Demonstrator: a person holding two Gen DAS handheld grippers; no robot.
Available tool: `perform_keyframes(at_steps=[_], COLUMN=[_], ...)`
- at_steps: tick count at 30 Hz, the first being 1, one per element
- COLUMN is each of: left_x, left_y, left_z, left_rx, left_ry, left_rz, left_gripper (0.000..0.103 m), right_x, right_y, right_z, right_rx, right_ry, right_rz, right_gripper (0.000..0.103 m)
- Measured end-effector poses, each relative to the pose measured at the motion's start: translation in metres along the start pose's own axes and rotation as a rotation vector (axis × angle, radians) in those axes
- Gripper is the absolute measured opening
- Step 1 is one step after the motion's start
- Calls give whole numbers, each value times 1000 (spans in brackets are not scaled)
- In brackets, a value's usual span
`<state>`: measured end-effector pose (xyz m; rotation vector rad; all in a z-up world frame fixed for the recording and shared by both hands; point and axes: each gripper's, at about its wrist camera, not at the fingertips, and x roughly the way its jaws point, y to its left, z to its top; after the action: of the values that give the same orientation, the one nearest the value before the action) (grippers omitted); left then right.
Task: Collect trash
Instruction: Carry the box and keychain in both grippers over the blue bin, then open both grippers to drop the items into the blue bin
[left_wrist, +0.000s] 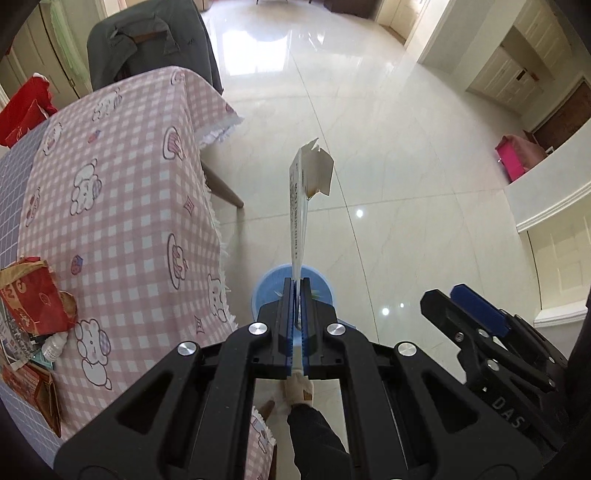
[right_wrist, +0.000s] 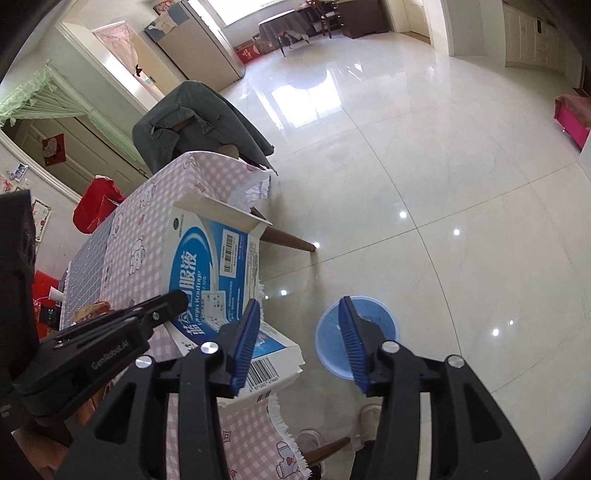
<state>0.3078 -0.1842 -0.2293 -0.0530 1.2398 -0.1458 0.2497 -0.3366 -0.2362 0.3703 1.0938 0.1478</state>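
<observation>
Flattened carton (left_wrist: 301, 206) (blue/white, barcode) is clamped edge-on in left tongs (left_wrist: 297, 291), pads closed tight on it, carton sticking out ahead of the tips. It's held in the air just off the worktop (left_wrist: 122, 206) edge, lined up over the blue bin (right_wrist: 356, 338) on the floor below; in left wrist view the bin rim shows right behind the tips. Not dropped yet.

Right tongs (right_wrist: 301, 339) are released, partway spread, nothing between the pads; bin is seen through the gap in right wrist view.

Progress, judged: pick done for this item, carry approx done, release into bin is pending. Bin contents can't be told, only a hint of sth green at the rim.

Left to do: red/brown wrappers (left_wrist: 37, 295) and a small white bottle (left_wrist: 55, 345) are seen on the worktop near edge, plus more red packaging (left_wrist: 26, 110) at the far end (trash or not, can't tell). So task is judged early-to-mid, several pcs outstanding.
</observation>
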Motion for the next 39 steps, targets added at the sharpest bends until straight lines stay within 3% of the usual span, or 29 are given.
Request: perform_keyframes(at_steps=[6, 15, 16, 18, 19, 20, 31, 39], left_x=[9, 13, 14, 11, 8, 4, -34, -74], left_y=[-7, -10, -8, -5, -3, 0, 22, 78], left_z=[0, 2, 3, 3, 3, 3, -8, -38], left_rx=[18, 24, 23, 11, -1, -16, -36, -120], left_ry=[34, 44, 47, 41, 27, 8, -57, -102], left_rz=[-5, -16, -16, -2, -4, -19, -14, 24], left_gripper=[4, 6, 13, 38, 56, 60, 60, 60], right_x=[-4, -12, -13, -14, -14, -16, -25, -31], right_y=[1, 2, 3, 4, 4, 3, 32, 83], right_z=[2, 2, 2, 0, 0, 0, -9, -23], right_rx=[2, 0, -1, 0, 4, 6, -48, -127], right_ry=[-9, -32, -33, -36, -38, -39, -46, -50], right_rz=[-9, -21, -22, -32, -33, -32, -8, 47], right_gripper=[55, 58, 58, 58, 59, 59, 60, 60])
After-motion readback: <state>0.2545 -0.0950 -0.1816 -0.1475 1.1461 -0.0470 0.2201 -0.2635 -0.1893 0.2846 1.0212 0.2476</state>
